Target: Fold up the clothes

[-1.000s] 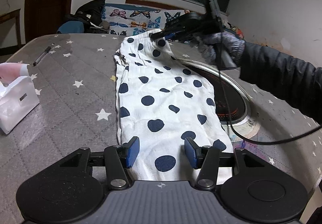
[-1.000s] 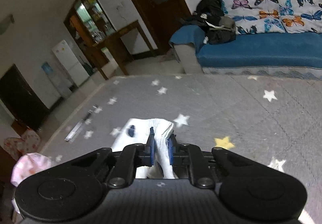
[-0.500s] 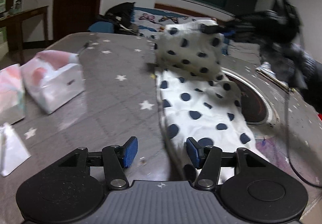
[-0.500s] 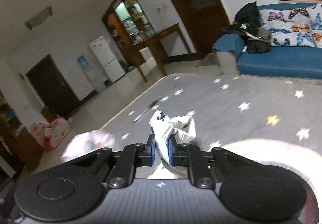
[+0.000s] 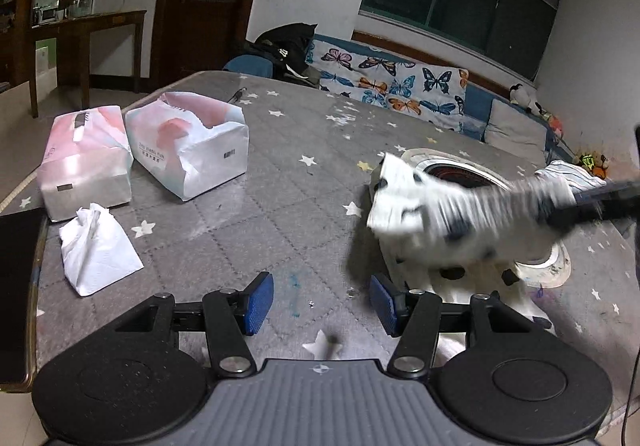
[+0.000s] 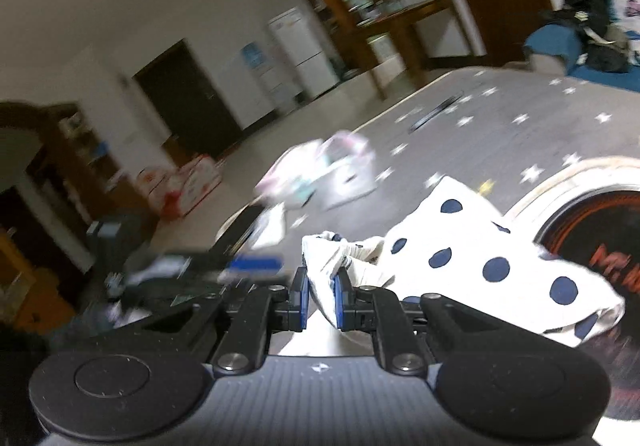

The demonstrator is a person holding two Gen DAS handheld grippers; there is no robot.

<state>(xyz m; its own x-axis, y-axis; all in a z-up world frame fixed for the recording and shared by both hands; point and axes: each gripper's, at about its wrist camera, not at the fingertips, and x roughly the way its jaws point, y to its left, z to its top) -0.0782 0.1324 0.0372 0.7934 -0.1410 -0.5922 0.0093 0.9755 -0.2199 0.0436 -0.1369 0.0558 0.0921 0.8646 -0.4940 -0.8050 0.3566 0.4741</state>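
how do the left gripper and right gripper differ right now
The left gripper is open with nothing between its blue pads, while the right gripper is shut on the polka-dot garment. The left gripper sits over bare grey star-patterned tablecloth beside the garment; the right gripper holds a bunched white edge lifted off the table. Both have black arms and blue pads.

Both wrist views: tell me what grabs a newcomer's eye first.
The white polka-dot garment, pinched in the shut right hand-held gripper and lifted over the grey star-print table. Next, the open left hand-held gripper holds nothing, and two pink-and-white tissue packs sit on the table's left.
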